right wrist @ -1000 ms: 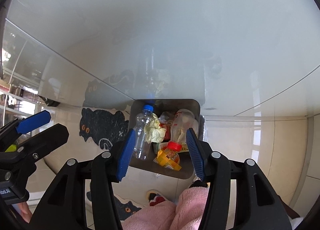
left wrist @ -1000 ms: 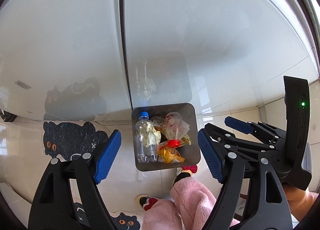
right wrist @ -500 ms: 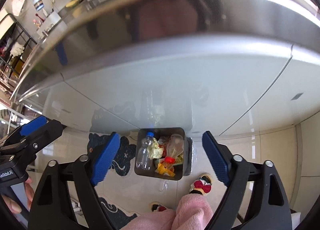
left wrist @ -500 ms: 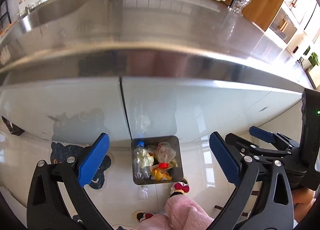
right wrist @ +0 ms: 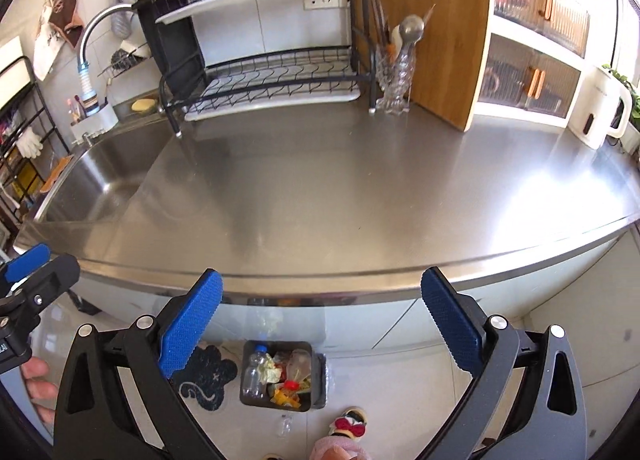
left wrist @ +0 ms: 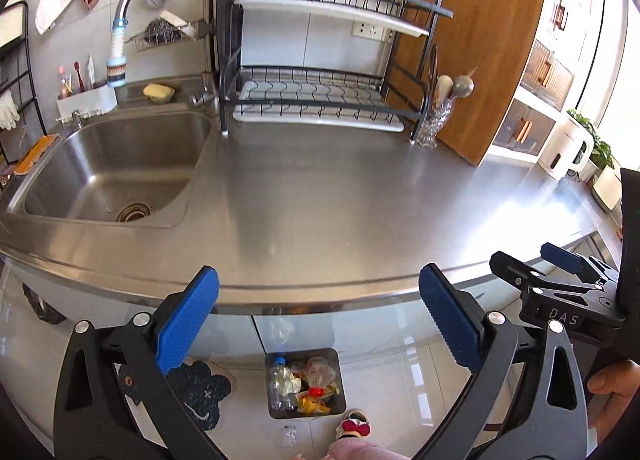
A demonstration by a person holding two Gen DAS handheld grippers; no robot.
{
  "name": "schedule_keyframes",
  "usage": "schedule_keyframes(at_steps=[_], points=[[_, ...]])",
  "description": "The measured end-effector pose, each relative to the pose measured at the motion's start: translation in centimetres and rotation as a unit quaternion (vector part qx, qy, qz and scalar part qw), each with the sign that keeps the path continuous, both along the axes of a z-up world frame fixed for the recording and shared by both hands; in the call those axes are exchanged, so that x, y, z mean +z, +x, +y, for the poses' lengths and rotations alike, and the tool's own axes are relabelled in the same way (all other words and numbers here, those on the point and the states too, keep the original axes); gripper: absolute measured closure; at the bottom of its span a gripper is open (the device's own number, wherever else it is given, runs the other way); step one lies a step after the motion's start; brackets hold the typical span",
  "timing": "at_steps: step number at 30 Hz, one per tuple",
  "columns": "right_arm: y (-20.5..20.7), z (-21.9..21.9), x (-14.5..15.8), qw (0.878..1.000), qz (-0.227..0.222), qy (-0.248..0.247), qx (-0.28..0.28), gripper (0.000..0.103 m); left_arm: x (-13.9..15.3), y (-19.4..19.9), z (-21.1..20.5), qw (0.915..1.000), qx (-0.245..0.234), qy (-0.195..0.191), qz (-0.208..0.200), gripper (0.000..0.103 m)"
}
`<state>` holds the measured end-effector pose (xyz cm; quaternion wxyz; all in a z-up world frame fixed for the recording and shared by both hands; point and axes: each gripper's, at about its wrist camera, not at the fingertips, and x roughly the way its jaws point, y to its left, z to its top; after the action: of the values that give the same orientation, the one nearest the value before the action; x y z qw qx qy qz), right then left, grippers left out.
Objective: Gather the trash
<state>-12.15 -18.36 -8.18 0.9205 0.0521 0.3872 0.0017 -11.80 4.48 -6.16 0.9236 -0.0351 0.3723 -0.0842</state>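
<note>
Both tongs are standing wide apart with nothing between their blue pads: the left tongs (left wrist: 318, 322) and the right tongs (right wrist: 322, 324) are hanging side by side over the near edge of the steel counter (left wrist: 340, 196), pointing down and forward. Far below them, on the pale tiled floor, a small square bin (left wrist: 305, 383) is sitting just in front of the white cabinet doors. Inside it are lying a clear bottle (left wrist: 278, 382) with a blue cap at the left, crumpled paper, a bottle with a red cap and yellow wrappers. A dark cat-shaped mat (left wrist: 200, 392) is lying on the floor to the left of the bin. On the counter's far side, a sink (left wrist: 116, 172) is sitting at the left, a black dish rack (left wrist: 320, 100) in the middle, and a wooden board (left wrist: 480, 52) is leaning at the right.
</note>
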Motion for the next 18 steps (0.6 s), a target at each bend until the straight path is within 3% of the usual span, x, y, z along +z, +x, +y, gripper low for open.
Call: schedule_keyframes(at_steps=[8, 18], points=[[-1.8, -1.8, 7.1, 0.999, -0.043, -0.004, -0.021, 0.003, 6.3, -1.0, 0.2, 0.9991, 0.018, -0.004, -0.037, 0.008], [-3.3, -2.0, 11.7, 0.997, -0.069, -0.009, -0.029, 0.003, 10.4, -1.7, 0.5, 0.9973, 0.028, 0.005, -0.068, 0.008]])
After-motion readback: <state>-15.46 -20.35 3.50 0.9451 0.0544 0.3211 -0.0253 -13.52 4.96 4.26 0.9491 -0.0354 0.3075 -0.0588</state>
